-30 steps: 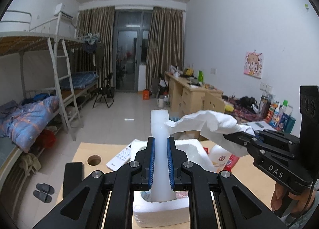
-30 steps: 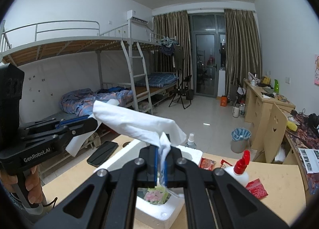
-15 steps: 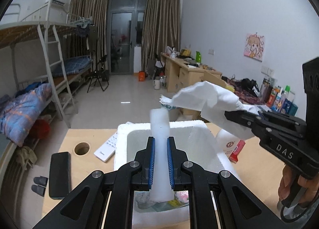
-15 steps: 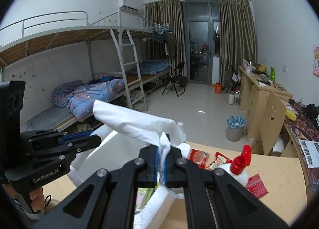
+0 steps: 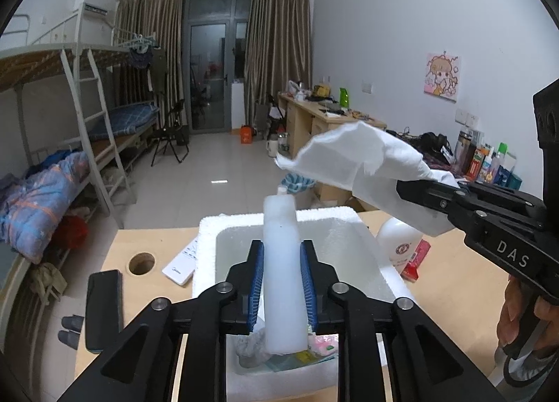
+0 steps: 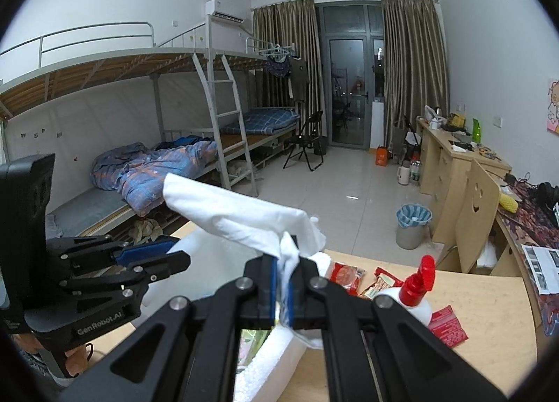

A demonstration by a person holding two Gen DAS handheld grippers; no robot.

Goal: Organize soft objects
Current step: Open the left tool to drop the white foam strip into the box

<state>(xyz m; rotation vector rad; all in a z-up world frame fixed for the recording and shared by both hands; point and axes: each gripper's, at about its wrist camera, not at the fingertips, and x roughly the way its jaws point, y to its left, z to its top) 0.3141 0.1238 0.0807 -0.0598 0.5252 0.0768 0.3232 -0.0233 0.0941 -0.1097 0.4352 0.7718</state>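
Note:
My left gripper [image 5: 281, 283] is shut on the near wall of a white foam box [image 5: 349, 255], its edge standing up between the jaws [image 5: 281, 262]. Inside the box lie soft packets and a grey cloth [image 5: 251, 349]. My right gripper [image 6: 283, 293] is shut on a white tissue [image 6: 237, 209] and holds it above the box; the tissue also shows in the left wrist view [image 5: 353, 160]. The right gripper [image 5: 412, 188] is seen from the left wrist view at the right of the box. The left gripper [image 6: 174, 251] shows at the left of the right wrist view.
On the wooden table [image 5: 454, 283] are a white bottle with a red pump [image 6: 417, 293], red snack packets [image 6: 447, 325], a white remote [image 5: 181, 262], a black phone [image 5: 103, 307] and a round hole [image 5: 141, 262]. Bunk beds stand left, desks right.
The view of both grippers has tilted down toward the foam box, so more of its inside shows. Both stay shut on what they held.

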